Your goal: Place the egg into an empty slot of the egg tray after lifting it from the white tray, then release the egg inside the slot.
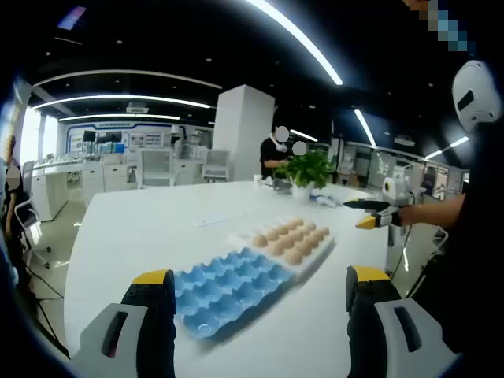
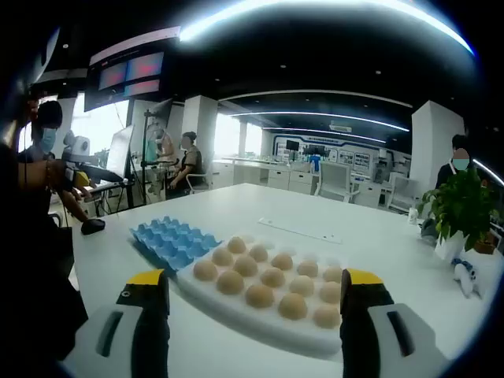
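In the left gripper view, the left gripper [image 1: 260, 295] is hanging over the near edge of a white table [image 1: 142, 228], its two yellow-tipped jaws standing wide apart with nothing between them. Just ahead of them the blue egg tray [image 1: 228, 287] is lying with every slot that I can see empty, and touching its far end the white tray [image 1: 315, 252] is carrying its rows of eggs [image 1: 290, 239]. Off to the right, the right gripper [image 1: 368, 214] is being held out above the table by a person's hand, well apart from both trays (a potted plant [image 1: 305, 169] is sitting behind it).

In the right gripper view, the right gripper [image 2: 253, 303] is facing the white tray [image 2: 236, 311] from its other side, jaws spread wide and gripping nothing, touching nothing. The eggs [image 2: 272, 277] are sitting in the tray just beyond the jaw tips, and the blue egg tray [image 2: 173, 240] is lying behind on the left.

By my reading the task is barely begun: no egg is lifted, no slot is filled, so the picking, carrying and releasing are all remaining.
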Demonstrator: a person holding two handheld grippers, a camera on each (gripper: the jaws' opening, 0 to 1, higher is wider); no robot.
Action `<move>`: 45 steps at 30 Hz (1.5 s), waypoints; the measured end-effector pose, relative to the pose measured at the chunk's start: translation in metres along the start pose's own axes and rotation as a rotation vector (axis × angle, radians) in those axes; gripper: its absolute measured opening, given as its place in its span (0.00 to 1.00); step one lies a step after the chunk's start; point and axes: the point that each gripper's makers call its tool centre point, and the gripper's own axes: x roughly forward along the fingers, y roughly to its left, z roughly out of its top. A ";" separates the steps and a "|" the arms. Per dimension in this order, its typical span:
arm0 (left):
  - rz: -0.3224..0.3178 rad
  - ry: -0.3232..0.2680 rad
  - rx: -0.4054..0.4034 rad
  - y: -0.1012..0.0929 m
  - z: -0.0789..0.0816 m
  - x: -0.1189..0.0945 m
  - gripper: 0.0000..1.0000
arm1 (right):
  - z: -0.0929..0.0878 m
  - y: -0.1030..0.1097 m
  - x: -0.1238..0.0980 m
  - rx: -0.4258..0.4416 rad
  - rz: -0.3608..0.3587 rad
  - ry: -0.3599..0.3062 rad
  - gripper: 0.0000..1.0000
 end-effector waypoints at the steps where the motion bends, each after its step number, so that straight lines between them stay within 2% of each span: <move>1: 0.000 0.000 0.000 0.000 0.000 0.000 0.91 | 0.000 0.000 0.000 -0.001 0.000 0.000 0.93; 45: -0.012 0.005 0.006 0.000 0.001 0.003 0.91 | -0.004 -0.003 0.003 -0.010 0.003 0.009 0.92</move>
